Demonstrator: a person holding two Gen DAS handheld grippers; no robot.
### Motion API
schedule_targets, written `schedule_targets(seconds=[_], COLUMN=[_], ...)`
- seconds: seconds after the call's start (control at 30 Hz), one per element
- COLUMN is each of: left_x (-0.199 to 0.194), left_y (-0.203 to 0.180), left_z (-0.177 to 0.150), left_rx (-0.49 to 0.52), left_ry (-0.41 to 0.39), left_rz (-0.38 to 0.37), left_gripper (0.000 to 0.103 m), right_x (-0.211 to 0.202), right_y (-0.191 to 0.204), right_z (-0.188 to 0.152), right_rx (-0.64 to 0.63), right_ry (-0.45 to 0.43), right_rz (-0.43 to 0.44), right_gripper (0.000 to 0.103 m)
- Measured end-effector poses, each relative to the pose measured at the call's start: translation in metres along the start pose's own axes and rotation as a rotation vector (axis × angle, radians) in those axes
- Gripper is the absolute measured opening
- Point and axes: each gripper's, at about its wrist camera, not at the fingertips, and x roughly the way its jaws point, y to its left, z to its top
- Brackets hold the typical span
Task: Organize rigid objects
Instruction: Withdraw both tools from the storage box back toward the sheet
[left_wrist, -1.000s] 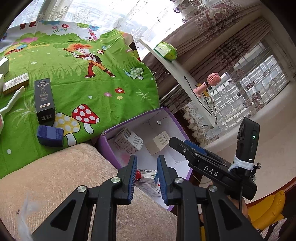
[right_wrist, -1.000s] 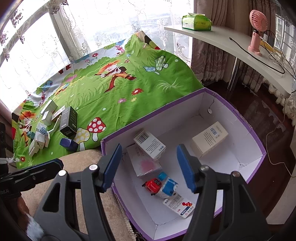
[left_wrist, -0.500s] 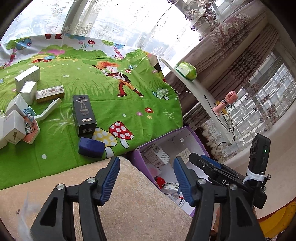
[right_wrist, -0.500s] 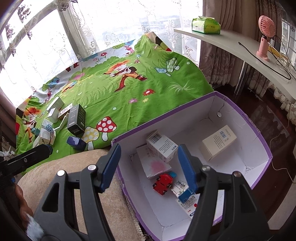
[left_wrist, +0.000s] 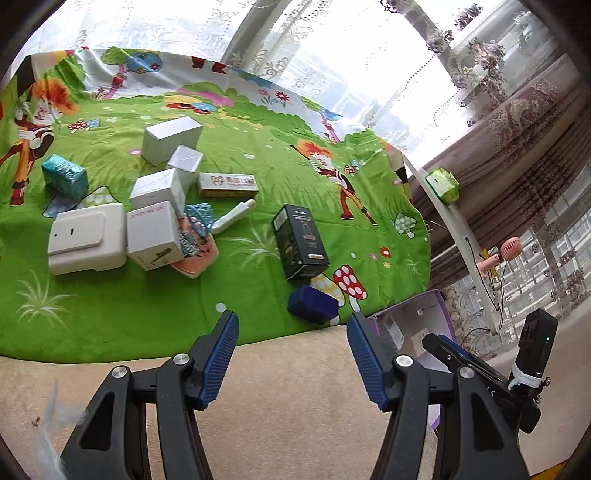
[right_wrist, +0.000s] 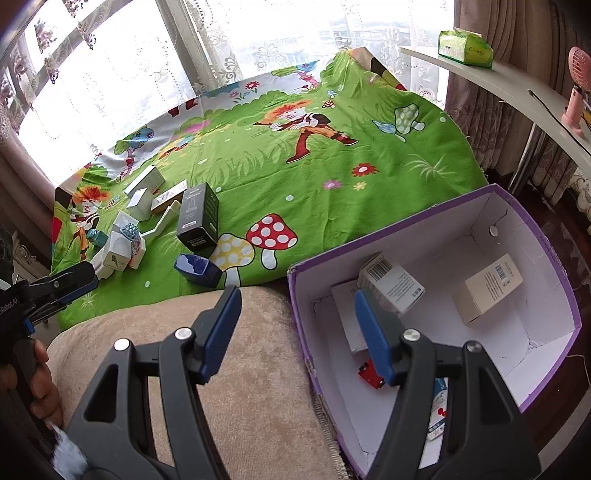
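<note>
Left gripper: the left gripper (left_wrist: 291, 354) is seen with its blue-padded jaws spread and nothing between them, above the beige plush cushion (left_wrist: 288, 398).
Right gripper: the right gripper (right_wrist: 295, 332) is likewise spread and empty, over the near edge of the purple cardboard box with a white inside (right_wrist: 569, 295).
Purple box: it is placed just beside the cushion; a white carton with a barcode (right_wrist: 391, 284), a cream carton (right_wrist: 487, 288), a flat white pack (right_wrist: 347, 314) and a small red toy car (right_wrist: 371, 374) are seen inside it.
Green cloth: the bright green cartoon-print cloth (left_wrist: 147, 306) is spread beyond the cushion.
Navy case: a small dark blue case (left_wrist: 313, 304) is lying at the cloth's near edge, close to the left gripper.
Black carton: a tall black carton (left_wrist: 300, 240) is lying just behind the navy case.
Clutter: further off, a white plastic case (left_wrist: 86, 238), several white cartons (left_wrist: 155, 234), a teal wrapped block (left_wrist: 64, 175) and a white tube (left_wrist: 232, 218) are grouped together.
Hand: a hand (right_wrist: 40, 384) is seen on the left gripper's handle.
</note>
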Motion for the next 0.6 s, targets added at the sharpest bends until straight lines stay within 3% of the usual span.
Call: schedule_targets(seconds=[0.33,0.6], left_x=[-0.019,-0.028], left_y=[0.06,0.085], left_z=[0.002,0.013], left_rx=[-0.115,-0.135], left_ry=[-0.015,-0.039], left_rz=[0.087,0.15], left_gripper=[0.062,0.067], right_x=[0.022,0.049], right_y=[0.037,0.066], right_z=[0.007,0.01], right_rx=[-0.091,-0.168], right_ry=[0.034,0.108], right_rz=[0.026,0.055], right_gripper=[0.067,0.067])
